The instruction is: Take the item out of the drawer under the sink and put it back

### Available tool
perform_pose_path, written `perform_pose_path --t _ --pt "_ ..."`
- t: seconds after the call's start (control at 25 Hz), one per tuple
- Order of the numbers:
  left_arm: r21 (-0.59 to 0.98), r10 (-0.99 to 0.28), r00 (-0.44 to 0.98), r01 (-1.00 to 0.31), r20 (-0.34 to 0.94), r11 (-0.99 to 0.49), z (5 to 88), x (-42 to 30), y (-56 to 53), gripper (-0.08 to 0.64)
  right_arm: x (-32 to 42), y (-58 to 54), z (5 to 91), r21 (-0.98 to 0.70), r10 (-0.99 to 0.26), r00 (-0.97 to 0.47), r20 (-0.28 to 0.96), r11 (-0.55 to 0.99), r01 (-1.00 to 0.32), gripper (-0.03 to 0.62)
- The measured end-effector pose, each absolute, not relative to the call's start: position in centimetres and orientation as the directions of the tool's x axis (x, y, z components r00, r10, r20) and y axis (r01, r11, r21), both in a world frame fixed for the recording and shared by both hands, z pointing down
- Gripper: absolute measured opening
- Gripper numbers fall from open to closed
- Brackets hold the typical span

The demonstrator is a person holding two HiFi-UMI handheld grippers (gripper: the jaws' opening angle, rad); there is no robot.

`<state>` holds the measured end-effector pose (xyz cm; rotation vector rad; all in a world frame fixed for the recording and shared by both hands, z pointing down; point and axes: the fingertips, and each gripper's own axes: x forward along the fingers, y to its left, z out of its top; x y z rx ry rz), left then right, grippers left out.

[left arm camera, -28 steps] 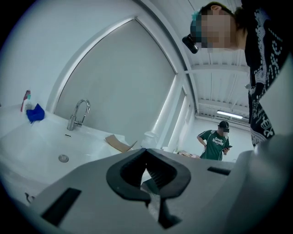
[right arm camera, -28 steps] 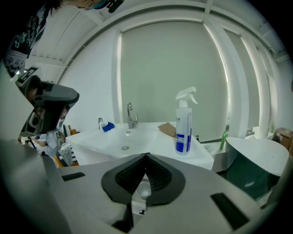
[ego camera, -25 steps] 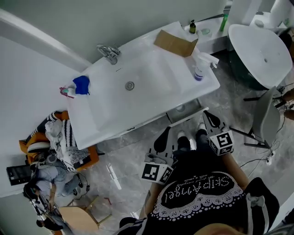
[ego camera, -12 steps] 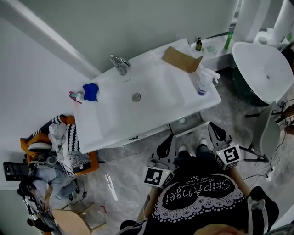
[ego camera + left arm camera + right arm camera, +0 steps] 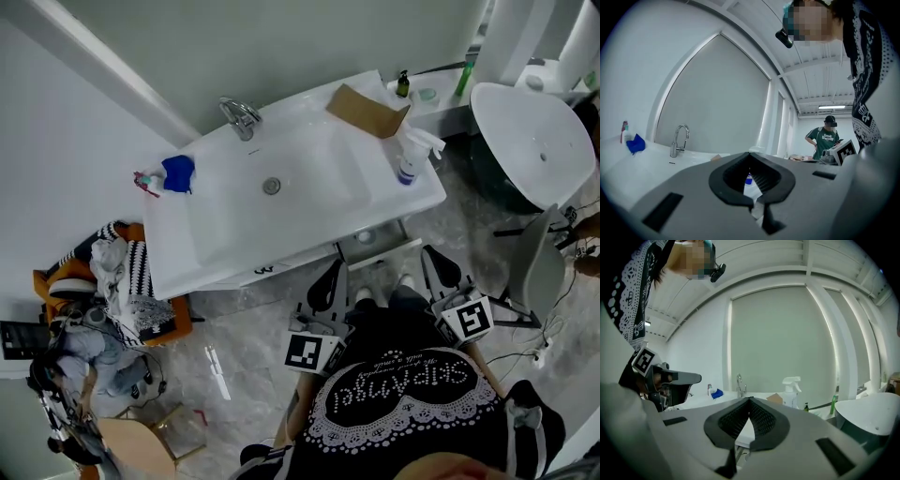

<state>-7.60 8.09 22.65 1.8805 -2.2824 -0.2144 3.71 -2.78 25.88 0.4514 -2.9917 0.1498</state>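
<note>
Both tongs are shut with nothing in them. The left tongs [image 5: 338, 270] and the right tongs [image 5: 427, 253] hang side by side in front of the person, just short of the front edge of the white table [image 5: 309, 220] that bears the sink. In each gripper view the ribbed pads meet at the tip and only background shows through the gap behind them.

The drawer [image 5: 382, 247] sticks part-way out from under the table's front edge, near its right corner. A small pale round item [image 5: 366, 236] lies inside it. This is probably the thing to be lifted, though it is too small to name.

The main risks come from the narrow opening. Tongs that go in shut would shove the item deeper or nudge the drawer closed, so one pair must open first. The table's front edge overhangs the drawer, so a steep approach could knock against it. A small round item may also roll or squirt out from the pads. The spray bottle [image 5: 406, 169] stands at the table's right edge, just above the drawer, and a careless lift could tip it.
</note>
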Motion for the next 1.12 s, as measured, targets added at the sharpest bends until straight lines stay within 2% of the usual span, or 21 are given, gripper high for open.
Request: perform_pose_path --t 0.2,0.4,0.96,1.12 --pt "0.225 -0.974 -0.224 -0.948 0.023 0.224 22.5 -7.7 8.9 0.005 3.3 -2.2 25.5 -0.072 -0.263 -0.958 0.111 0.96 -0.271 0.017" --pt "0.193 -0.971 -0.23 -0.951 0.069 0.239 23.3 -8.0 9.9 0.005 3.5 -1.8 25.5 -0.088 -0.256 -0.961 0.108 0.96 -0.266 0.017" --pt "0.235 -0.963 -0.252 -0.934 0.095 0.267 24.2 -7.5 11.2 0.005 3.7 -1.2 26.6 -0.124 -0.225 -0.969 0.103 0.964 -0.237 0.018" --pt "0.232 -0.961 -0.255 -0.934 0.102 0.273 24.3 -7.4 11.5 0.005 3.3 -0.7 27.1 -0.036 -0.182 -0.971 0.152 0.981 -0.19 0.018"
